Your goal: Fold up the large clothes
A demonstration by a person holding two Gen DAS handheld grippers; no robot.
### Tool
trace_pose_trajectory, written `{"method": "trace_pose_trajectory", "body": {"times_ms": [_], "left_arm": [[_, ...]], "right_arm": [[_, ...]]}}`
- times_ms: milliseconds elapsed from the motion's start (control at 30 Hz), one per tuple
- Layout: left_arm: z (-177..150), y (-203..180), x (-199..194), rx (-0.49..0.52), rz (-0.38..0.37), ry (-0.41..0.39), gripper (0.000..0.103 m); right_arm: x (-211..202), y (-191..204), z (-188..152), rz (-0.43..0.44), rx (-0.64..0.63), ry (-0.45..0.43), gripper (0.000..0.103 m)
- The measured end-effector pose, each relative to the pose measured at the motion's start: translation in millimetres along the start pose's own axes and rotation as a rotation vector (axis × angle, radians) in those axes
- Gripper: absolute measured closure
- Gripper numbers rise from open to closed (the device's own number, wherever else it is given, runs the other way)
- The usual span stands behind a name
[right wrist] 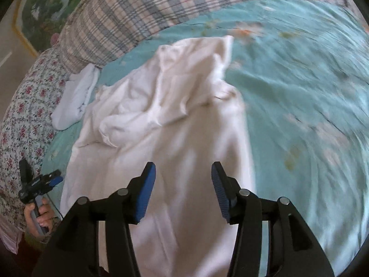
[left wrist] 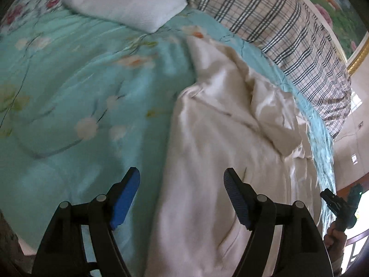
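A large cream-white garment (left wrist: 221, 138) lies crumpled on the turquoise floral bedspread (left wrist: 80, 80), its upper part bunched into folds. It also shows in the right wrist view (right wrist: 180, 127). My left gripper (left wrist: 181, 191) is open and empty, hovering above the garment's left edge. My right gripper (right wrist: 183, 184) is open and empty, hovering above the garment's lower middle. The right gripper also shows in the left wrist view (left wrist: 341, 204) at the far right, and the left gripper in the right wrist view (right wrist: 39, 183) at the far left.
A folded white towel (left wrist: 129, 2) lies at the far end of the bed. A plaid pillow (left wrist: 288, 30) runs along the headboard side. A small white cloth (right wrist: 76, 97) lies by the pillow. A framed picture (left wrist: 334, 7) hangs on the wall.
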State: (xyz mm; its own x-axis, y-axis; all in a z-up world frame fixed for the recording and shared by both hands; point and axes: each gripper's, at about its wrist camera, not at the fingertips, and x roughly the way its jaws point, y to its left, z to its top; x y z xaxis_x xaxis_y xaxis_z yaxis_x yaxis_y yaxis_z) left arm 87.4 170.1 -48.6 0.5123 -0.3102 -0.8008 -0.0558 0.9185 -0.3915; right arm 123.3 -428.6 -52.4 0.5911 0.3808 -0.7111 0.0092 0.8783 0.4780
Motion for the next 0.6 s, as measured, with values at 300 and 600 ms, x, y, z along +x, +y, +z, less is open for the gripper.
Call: {"method": "trace_pose_trajectory", "body": {"times_ms": [300,600], "left_arm": [[-51.9,21.0,-13.0,0.007,-0.067,0.091,0.023],[-122.0,-6.6,-23.5,0.057,-0.249,0.163,0.022]], "right_arm": [[-43.7,-41.1,-31.2,-0.054,0.072,-0.004,0.049],[-49.9,-40.0,-90.1,0.224,0.141,0.114,0.048]]}}
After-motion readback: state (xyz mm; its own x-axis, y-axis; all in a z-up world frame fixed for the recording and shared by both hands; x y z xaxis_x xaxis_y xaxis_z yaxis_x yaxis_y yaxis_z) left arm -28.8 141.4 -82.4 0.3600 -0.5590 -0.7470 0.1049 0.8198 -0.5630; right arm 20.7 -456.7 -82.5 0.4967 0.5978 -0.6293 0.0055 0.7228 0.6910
